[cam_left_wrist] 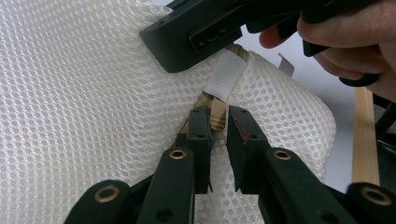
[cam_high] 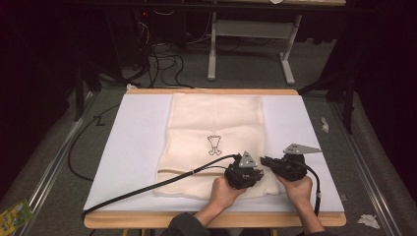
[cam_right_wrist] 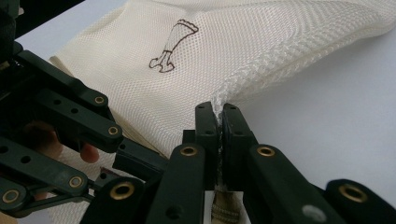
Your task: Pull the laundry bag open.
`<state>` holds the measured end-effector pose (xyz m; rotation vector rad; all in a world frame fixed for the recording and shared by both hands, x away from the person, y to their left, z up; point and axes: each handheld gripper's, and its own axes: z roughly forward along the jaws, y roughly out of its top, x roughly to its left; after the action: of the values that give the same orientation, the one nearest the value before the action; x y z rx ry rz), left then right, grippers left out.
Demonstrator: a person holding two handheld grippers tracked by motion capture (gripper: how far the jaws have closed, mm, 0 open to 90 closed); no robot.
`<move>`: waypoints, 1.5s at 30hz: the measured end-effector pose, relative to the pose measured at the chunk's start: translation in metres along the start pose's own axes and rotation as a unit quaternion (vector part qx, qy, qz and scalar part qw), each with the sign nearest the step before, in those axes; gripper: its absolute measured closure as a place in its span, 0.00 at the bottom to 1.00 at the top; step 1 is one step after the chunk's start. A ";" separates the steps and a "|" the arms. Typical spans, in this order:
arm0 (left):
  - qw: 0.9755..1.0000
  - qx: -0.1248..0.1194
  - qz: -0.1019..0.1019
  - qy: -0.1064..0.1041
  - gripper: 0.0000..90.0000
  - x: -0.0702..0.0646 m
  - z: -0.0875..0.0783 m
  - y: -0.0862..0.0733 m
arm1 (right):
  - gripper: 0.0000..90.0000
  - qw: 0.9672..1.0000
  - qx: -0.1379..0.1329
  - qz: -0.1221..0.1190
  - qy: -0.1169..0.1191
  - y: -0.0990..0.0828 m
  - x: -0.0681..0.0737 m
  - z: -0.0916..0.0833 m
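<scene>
From above, a cream mesh fabric bag (cam_high: 214, 142) with a small dark line drawing lies flat on a white board (cam_high: 133, 147) covering a wooden table (cam_high: 147, 220). Both hands work at the bag's near edge. The left gripper (cam_high: 244, 173) rests on the mesh near the bag's near right corner; the right gripper (cam_high: 278, 164) sits just beside it, at the bag's right edge.

In the left gripper view, the left gripper (cam_left_wrist: 218, 123) has its jaws nearly together around a tan woven drawstring cord (cam_left_wrist: 217, 114) that emerges below a white ribbed fabric tab (cam_left_wrist: 226, 74) on the bag; a narrow gap remains on one side, so the pads do not clearly press the cord.

In the right gripper view, the right gripper (cam_right_wrist: 219, 122) pinches the bag's stitched edge, jaws pressed together on it, lifting the mesh into a ridge.
</scene>
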<state>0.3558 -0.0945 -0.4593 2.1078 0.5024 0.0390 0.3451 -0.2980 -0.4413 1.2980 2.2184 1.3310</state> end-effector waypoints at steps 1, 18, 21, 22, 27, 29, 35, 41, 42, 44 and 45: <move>1.000 -0.004 0.001 -0.003 0.88 0.000 -0.001 0.001 | 0.98 1.000 -0.001 0.000 0.000 0.000 0.000 0.000; 0.999 -0.008 -0.026 -0.031 0.92 0.007 0.001 0.003 | 0.98 1.000 0.006 0.002 -0.005 0.002 0.000 0.002; 0.999 -0.002 -0.026 -0.033 0.91 0.006 0.002 0.000 | 0.98 1.000 0.010 -0.001 -0.009 0.002 0.002 0.003; 0.999 -0.001 -0.029 -0.035 0.90 0.006 0.003 0.000 | 0.98 1.000 0.008 0.000 -0.008 0.002 0.001 0.003; 0.999 0.001 -0.037 -0.026 0.91 0.007 0.004 0.001 | 0.98 1.000 0.005 0.000 -0.004 0.003 0.002 0.004; 0.999 0.002 -0.044 -0.026 0.93 0.008 0.005 0.001 | 0.98 1.000 0.004 -0.002 -0.003 0.004 0.003 0.004; 0.999 -0.001 -0.047 -0.022 0.96 0.007 0.006 0.001 | 0.98 1.000 0.002 0.001 0.000 0.003 0.002 0.003; 0.999 0.000 -0.037 -0.017 0.96 0.007 0.003 0.002 | 0.98 1.000 -0.003 0.001 -0.001 0.002 0.000 0.001; 0.999 0.001 -0.036 -0.016 0.96 0.006 0.002 0.002 | 0.98 1.000 -0.003 0.001 -0.001 0.002 0.000 0.001; 0.999 0.001 -0.031 -0.015 0.96 0.005 0.000 0.003 | 0.98 1.000 0.000 0.002 -0.002 0.001 -0.001 0.000; 0.999 0.001 -0.030 -0.015 0.96 0.004 -0.001 0.004 | 0.98 1.000 0.002 -0.002 -0.004 0.001 -0.002 -0.001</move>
<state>0.3608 -0.0937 -0.4563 2.0908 0.5484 -0.0279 0.3459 -0.2997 -0.4401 1.2978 2.2172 1.3196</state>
